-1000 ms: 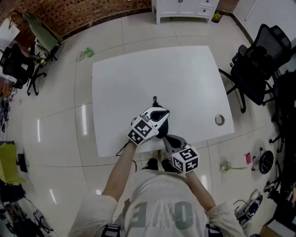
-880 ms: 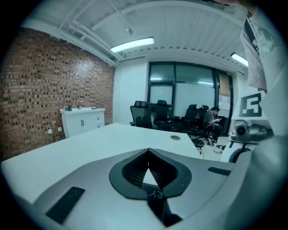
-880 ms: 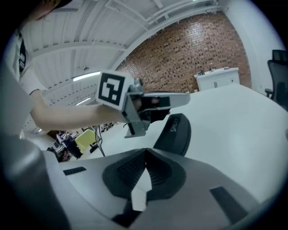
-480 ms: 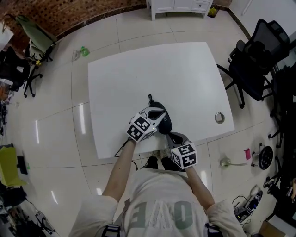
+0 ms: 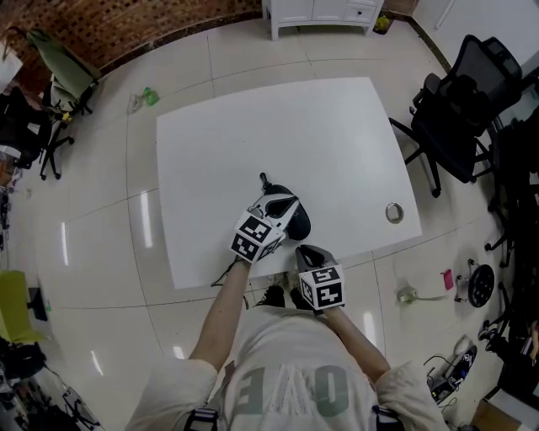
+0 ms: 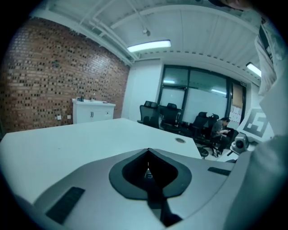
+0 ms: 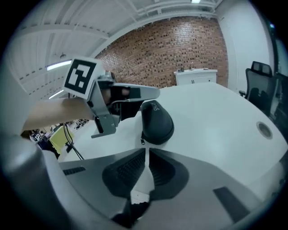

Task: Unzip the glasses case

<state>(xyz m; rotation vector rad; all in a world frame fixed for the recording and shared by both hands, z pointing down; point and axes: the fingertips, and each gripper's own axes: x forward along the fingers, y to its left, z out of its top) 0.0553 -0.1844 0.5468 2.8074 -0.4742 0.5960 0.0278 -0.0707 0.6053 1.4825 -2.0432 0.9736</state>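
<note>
The black glasses case (image 5: 296,222) lies near the table's front edge. In the right gripper view the case (image 7: 156,121) is just ahead of my jaws, and its small zipper pull (image 7: 142,141) hangs at its near end. My right gripper (image 5: 306,252) is shut a short way in front of the case, with nothing between its jaws. My left gripper (image 5: 282,204) is over the case's left side and is shut. Its own view shows only bare table ahead. Its marker cube (image 7: 81,76) shows left of the case in the right gripper view.
The white table (image 5: 269,126) stretches away beyond the case. A small metal ring (image 5: 393,212) lies near its right edge. Black office chairs (image 5: 463,109) stand to the right and a white cabinet (image 5: 320,10) at the far side.
My right gripper has drawn back from the case toward the person. The left gripper stays at the case.
</note>
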